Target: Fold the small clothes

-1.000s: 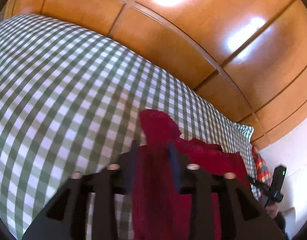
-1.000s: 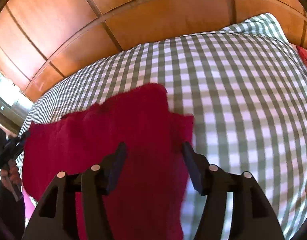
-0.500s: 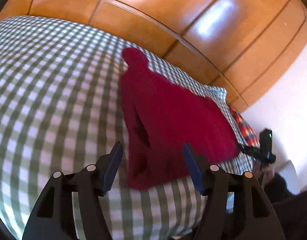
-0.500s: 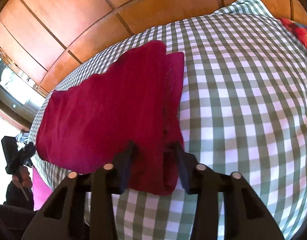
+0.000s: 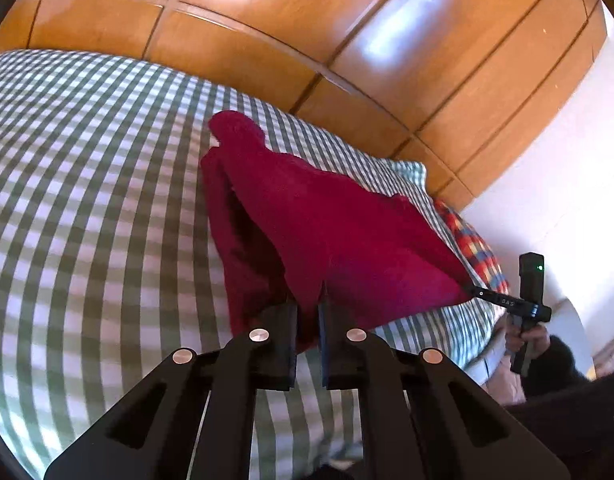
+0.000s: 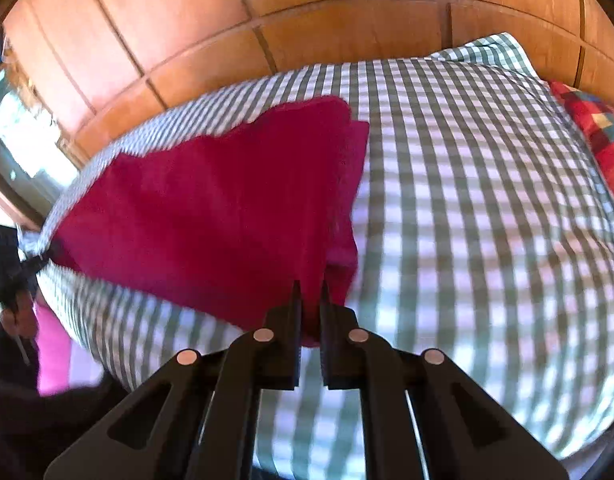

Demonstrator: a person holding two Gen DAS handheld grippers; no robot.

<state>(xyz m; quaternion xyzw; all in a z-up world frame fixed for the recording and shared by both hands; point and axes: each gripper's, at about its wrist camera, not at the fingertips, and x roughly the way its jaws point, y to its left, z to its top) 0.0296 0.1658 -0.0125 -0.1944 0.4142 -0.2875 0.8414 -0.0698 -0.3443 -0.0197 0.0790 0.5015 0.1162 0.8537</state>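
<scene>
Left claw [image 5: 307, 312] clamped on near edge of red cloth [image 5: 327, 224]. Right claw [image 6: 309, 312] clamped on same edge. Cloth spread on checked bed [image 5: 87, 200], edge lifted.

The left gripper [image 5: 308, 304] and right gripper [image 6: 310, 300] each pinch a near corner of the red garment [image 5: 347, 240] (jaws nearly closed), both angled downward.

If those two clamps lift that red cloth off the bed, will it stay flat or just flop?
Probably flop: the red cloth already sags between the left gripper and the right gripper, both shut on its near corners. It looks fuzzy, so likely not slippery. It seems light, barely denting the checked bedcover.
</scene>
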